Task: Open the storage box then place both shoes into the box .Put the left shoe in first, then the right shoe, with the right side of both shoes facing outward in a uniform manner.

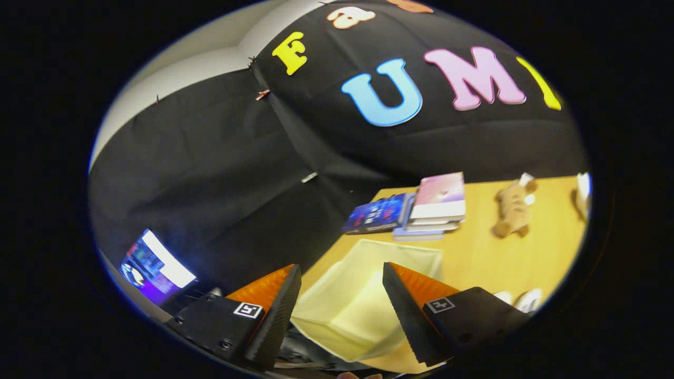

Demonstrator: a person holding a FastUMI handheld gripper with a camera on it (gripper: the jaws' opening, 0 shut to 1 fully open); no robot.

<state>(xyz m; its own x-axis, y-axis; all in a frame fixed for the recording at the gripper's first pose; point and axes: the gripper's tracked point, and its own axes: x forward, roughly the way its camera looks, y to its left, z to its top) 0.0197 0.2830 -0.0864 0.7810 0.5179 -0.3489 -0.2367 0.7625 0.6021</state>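
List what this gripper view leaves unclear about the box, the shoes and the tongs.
- Storage box: near wall hidden behind the tongs; floor too washed out to tell if anything lies inside.
- Shoes: cut off beside the right finger, so left and right cannot be told apart.
- Tongs: open, fingers apart over the box, holding nothing.

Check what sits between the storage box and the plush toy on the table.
Gripper view: a stack of books lies off the storage box's far corner, towards the plush toy; otherwise bare tabletop. The gripper is open, holding nothing.
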